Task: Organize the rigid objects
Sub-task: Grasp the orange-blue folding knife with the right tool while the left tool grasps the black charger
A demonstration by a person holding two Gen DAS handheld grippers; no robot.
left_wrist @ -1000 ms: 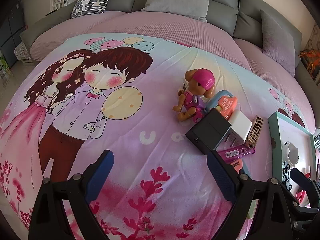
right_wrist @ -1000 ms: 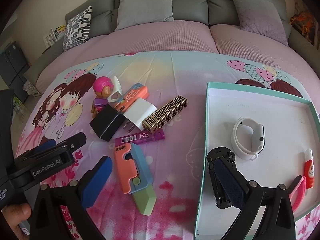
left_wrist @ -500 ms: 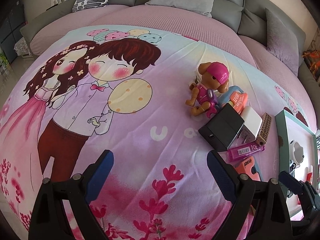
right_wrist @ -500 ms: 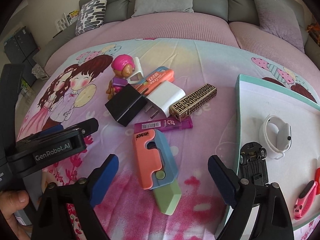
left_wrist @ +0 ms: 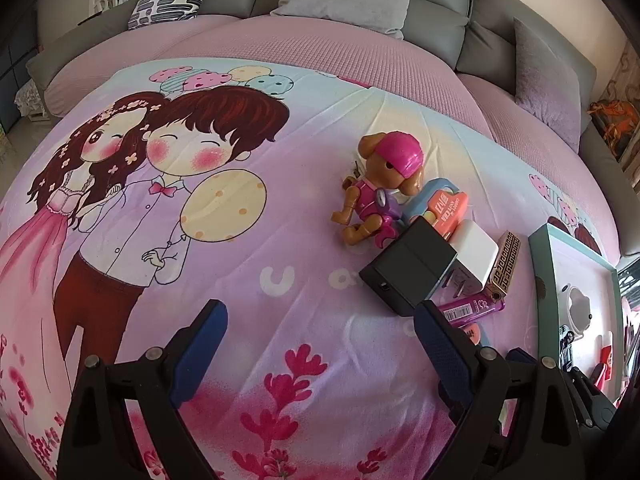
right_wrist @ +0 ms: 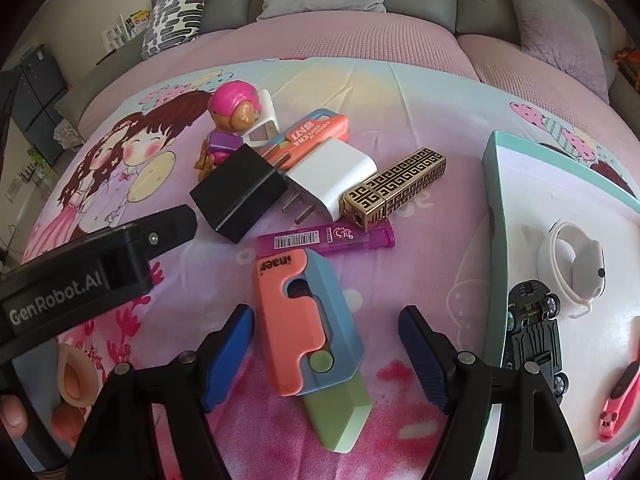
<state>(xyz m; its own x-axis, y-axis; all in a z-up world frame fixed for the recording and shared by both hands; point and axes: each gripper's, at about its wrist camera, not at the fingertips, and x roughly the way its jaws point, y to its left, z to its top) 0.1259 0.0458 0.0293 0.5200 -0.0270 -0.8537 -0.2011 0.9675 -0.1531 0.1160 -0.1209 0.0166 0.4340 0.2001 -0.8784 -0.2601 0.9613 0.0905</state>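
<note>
Right gripper (right_wrist: 326, 354), jaws part-open and just closing, straddles the toy knife (right_wrist: 310, 336); next clamp it, move to tray (right_wrist: 494, 184); left gripper (left_wrist: 320, 344) wide open, empty.

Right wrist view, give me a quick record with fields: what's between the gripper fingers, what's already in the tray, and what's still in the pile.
between fingers: the toy knife, pads not touching it
right gripper: open, jaws just been closing
tray: toy car, white watch, pink clip
pile: black charger, white charger, gold case, purple tube, dog figure
</note>
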